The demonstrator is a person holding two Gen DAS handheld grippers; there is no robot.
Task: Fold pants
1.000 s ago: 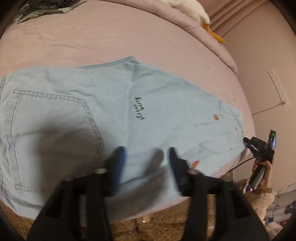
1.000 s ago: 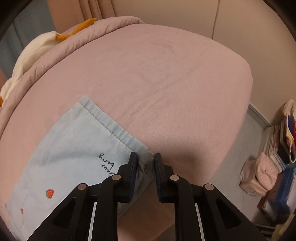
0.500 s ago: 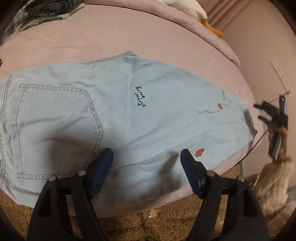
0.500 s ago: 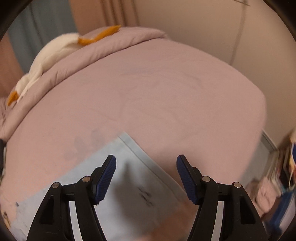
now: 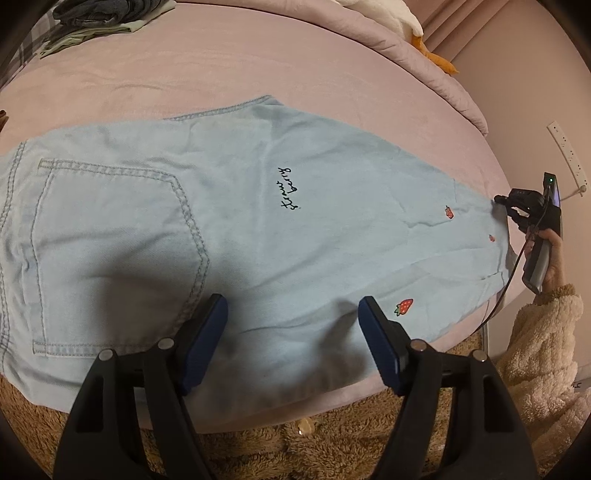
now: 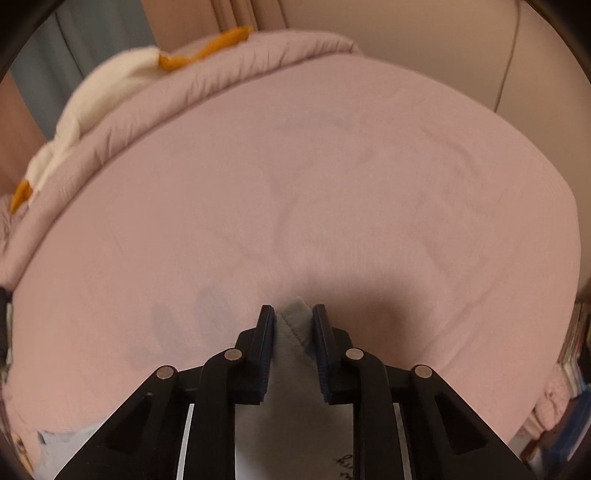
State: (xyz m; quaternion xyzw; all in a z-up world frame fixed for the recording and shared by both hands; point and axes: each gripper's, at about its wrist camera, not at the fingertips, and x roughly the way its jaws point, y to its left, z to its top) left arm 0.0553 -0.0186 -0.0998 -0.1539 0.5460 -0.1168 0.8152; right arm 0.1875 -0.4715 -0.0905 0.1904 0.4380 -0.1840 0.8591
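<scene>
**Left wrist view**
- Pants (image 5: 229, 221): pale blue denim, spread flat across a pink bed (image 5: 258, 74), waist end at the picture's left, leg hem at the right edge of the mattress. The lower edge of the cloth hangs slightly over the near side of the bed.
- Back pocket (image 5: 110, 251) with stitched outline, on the left part.
- Black script embroidery (image 5: 289, 187) mid-leg; strawberry motifs (image 5: 403, 306) near the hem.
- Left gripper (image 5: 291, 339): jaws spread wide over the near edge of the pants, nothing between the blue pads; released.
- Right gripper (image 5: 517, 208): seen small at the far hem, held by a hand (image 5: 552, 254) in a fleecy cream sleeve (image 5: 543, 354). Its tips meet the hem corner; the grip itself is too small to judge here.
- Folded dark clothes (image 5: 103, 18) at the bed's far left corner; a white and orange plush (image 5: 406, 22) on the rolled duvet; power strip (image 5: 567, 155) on the wall; brown rug (image 5: 258, 446) below the bed.

**Right wrist view**
- Right gripper (image 6: 293, 332): jaws have just been closing and now pinch a hem corner of the pants (image 6: 295, 325), which bunches up between the pads and drapes down under the fingers. This clench is plain only here.
- Beyond lies bare pink bed (image 6: 332, 166); the plush (image 6: 110, 85) at the duvet's edge. The left gripper does not appear in this view.
</scene>
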